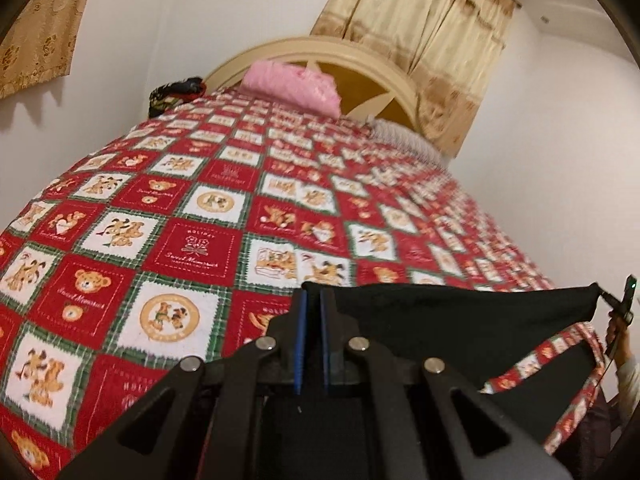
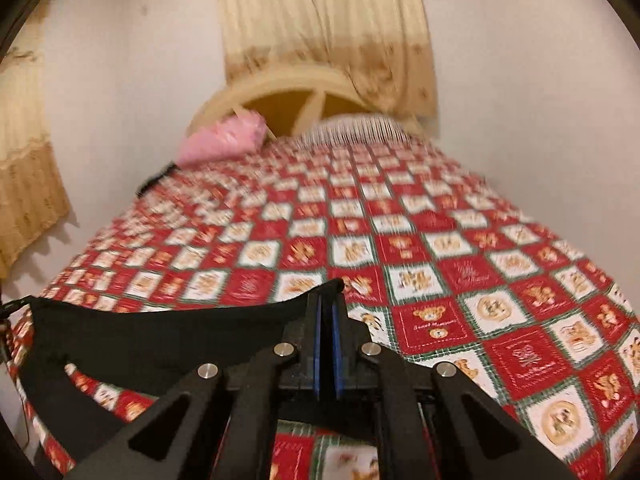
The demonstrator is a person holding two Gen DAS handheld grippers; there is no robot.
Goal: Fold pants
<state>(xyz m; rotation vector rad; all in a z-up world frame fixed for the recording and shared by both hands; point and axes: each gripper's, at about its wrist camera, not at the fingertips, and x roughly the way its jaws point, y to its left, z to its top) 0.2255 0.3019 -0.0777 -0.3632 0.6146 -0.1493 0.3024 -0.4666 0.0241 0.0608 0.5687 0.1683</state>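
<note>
Black pants [image 1: 448, 320] hang stretched between my two grippers above the near edge of the bed. My left gripper [image 1: 314, 292] is shut on one end of the pants' upper edge. My right gripper [image 2: 328, 300] is shut on the other end; it also shows at the far right of the left wrist view [image 1: 612, 302]. In the right wrist view the pants [image 2: 168, 336] spread to the left toward the left gripper at the frame's edge. The lower part of the pants hangs below and is hidden behind the gripper bodies.
The bed has a red, white and green checked bear-print cover [image 1: 192, 216]. A pink pillow [image 1: 292, 84] and a dark patterned bundle [image 1: 176, 94] lie at the far end by the cream headboard [image 2: 292, 92]. Beige curtains [image 1: 432, 32] hang on white walls.
</note>
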